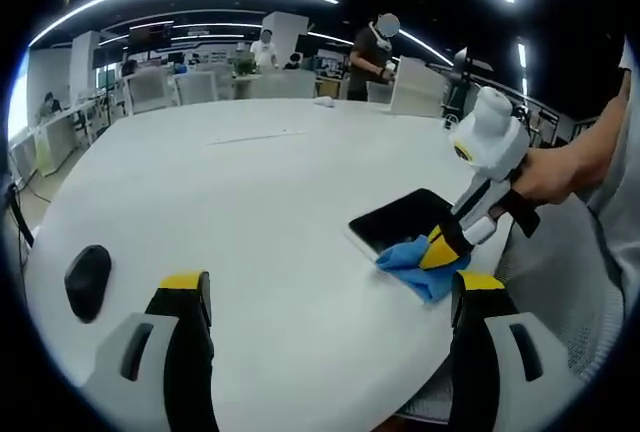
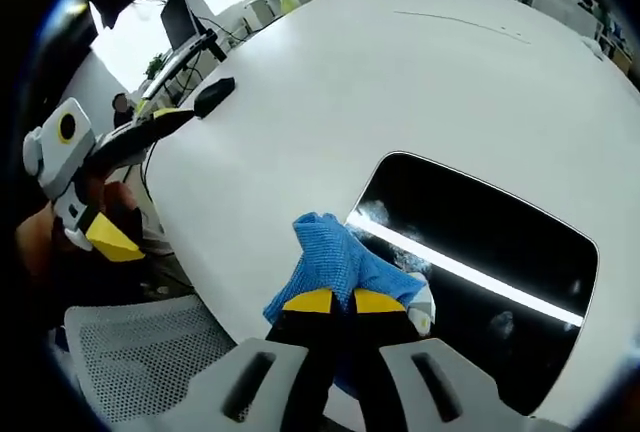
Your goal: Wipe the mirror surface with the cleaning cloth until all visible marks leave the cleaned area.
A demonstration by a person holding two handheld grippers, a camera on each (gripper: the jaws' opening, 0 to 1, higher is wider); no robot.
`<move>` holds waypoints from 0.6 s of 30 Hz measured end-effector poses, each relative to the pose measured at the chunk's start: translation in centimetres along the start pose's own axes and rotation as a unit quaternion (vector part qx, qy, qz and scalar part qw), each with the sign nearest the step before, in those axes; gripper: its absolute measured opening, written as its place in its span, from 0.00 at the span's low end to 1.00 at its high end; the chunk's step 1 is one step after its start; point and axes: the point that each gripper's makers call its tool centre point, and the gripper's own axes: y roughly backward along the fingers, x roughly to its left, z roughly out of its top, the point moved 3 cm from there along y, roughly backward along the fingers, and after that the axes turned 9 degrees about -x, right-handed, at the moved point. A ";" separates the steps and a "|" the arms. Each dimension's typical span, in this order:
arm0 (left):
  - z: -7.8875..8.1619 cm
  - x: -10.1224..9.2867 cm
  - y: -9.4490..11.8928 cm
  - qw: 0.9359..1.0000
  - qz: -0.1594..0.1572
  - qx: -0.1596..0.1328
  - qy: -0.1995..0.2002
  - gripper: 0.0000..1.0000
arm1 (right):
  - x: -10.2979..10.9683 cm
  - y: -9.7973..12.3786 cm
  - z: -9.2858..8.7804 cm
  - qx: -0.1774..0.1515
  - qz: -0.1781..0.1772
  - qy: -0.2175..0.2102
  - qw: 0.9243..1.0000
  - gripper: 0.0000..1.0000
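Right gripper view: right gripper [image 2: 343, 301] pinching blue cleaning cloth [image 2: 335, 267] at mirror [image 2: 500, 242] edge.
Soft, light, bunches easily; best held mid-fold. Mirror rigid, fragile, slippery. Left gripper [image 1: 330, 297] spread wide, holding nothing.

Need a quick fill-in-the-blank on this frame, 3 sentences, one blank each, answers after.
1. The right gripper is shut on a ____ cleaning cloth.
2. The cloth rests at one end of the dark mirror, which lies flat on the white ____.
3. The left gripper has its fingers ____, holding nothing.

Missing words: blue; table; open
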 end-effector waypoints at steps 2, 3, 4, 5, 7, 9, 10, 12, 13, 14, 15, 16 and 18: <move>0.3 -0.4 0.0 1.000 0.001 0.000 0.000 0.99 | -0.1 0.0 0.0 0.001 -0.007 -0.010 1.000 0.00; 0.2 -0.3 0.0 1.000 0.001 0.000 0.000 0.99 | 0.0 0.0 0.1 0.002 -0.007 0.000 1.000 0.00; 0.2 -0.3 0.0 1.000 0.001 0.000 0.001 0.99 | 0.0 0.0 0.0 0.002 -0.007 0.005 1.000 0.00; 0.2 -0.3 0.0 1.000 0.000 0.000 0.000 0.99 | 0.0 0.0 0.0 0.002 -0.008 0.002 1.000 0.00; 0.2 -0.2 -0.1 1.000 0.000 0.000 0.000 0.99 | 0.0 0.0 0.1 0.004 -0.008 -0.013 1.000 0.00; 0.2 -0.3 -0.2 1.000 -0.001 -0.001 0.000 0.99 | 0.3 0.0 0.0 0.007 -0.004 -0.018 1.000 0.00; 0.2 -0.3 -0.3 1.000 -0.001 -0.001 0.000 0.99 | 0.4 0.0 -0.1 0.008 -0.005 -0.005 1.000 0.00; 0.2 -0.5 -0.3 1.000 -0.002 -0.001 0.000 0.99 | 0.5 0.0 -0.1 0.008 -0.006 -0.003 1.000 0.00; 0.2 -0.5 -0.4 1.000 -0.003 -0.001 0.000 0.99 | 0.4 0.0 -0.1 0.008 -0.006 -0.007 1.000 0.00; 0.2 -0.5 -0.4 1.000 -0.004 -0.001 -0.001 0.99 | 0.4 0.0 -0.1 0.008 -0.006 -0.011 1.000 0.00; 0.2 -0.5 -0.4 1.000 -0.004 -0.001 -0.001 0.99 | 0.3 0.0 -0.1 0.009 -0.006 -0.013 1.000 0.00; 0.2 -0.4 -0.4 1.000 -0.004 -0.002 -0.001 0.99 | 0.3 0.0 0.0 0.009 -0.006 -0.014 1.000 0.00; 0.2 -0.3 -0.3 1.000 -0.002 -0.003 0.001 0.99 | 0.3 0.0 0.0 0.009 -0.007 -0.013 1.000 0.00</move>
